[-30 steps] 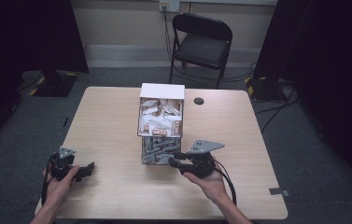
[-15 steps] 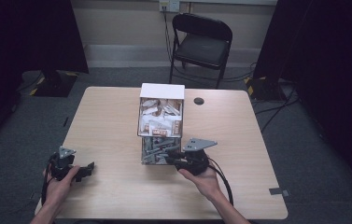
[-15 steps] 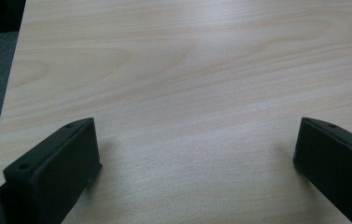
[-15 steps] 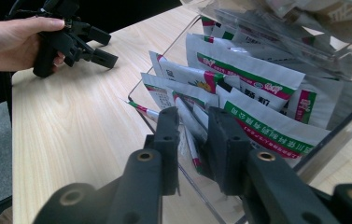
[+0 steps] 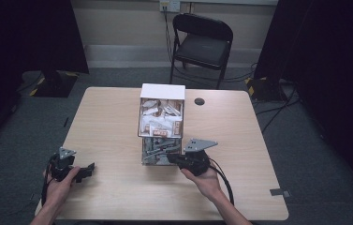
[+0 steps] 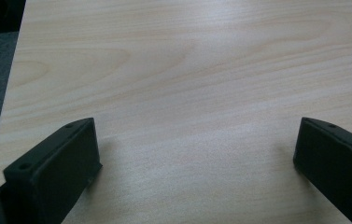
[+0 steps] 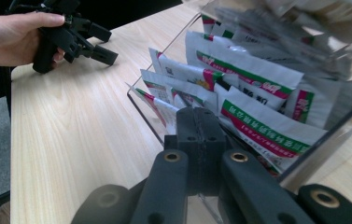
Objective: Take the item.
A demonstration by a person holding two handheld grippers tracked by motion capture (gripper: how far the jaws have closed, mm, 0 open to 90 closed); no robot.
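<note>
Left tool [image 5: 86,170] sits at the near left corner of the bench [image 5: 108,122], held in the left hand [image 5: 59,185], jaws pointing right along the bench top. In the left gripper view its jaws stand wide apart with bare wood between them, gripping nothing and touching nothing. In the right gripper view the left tool [image 7: 94,44] shows far off, low over the wood.

Mid-bench stands a clear plastic box [image 5: 161,124] with a white back wall, long axis running away from the person. The far, upper section holds white packets with brown print [image 5: 161,119]; the near, lower section holds white packets with green and red stripes [image 5: 158,150].

Right tool [image 5: 172,158] is held in the right hand [image 5: 202,178], pointing left into the near open front of the box. Its jaws have just been closing and in the right gripper view they stand pressed together. The right tool [image 7: 202,128] tip lies against the striped packets [image 7: 257,121] at the clear front lip; whether a packet edge is pinched between the jaws cannot be told. The packets stand on edge, leaning back, stacked front to rear, with their long sides across the box.
</note>
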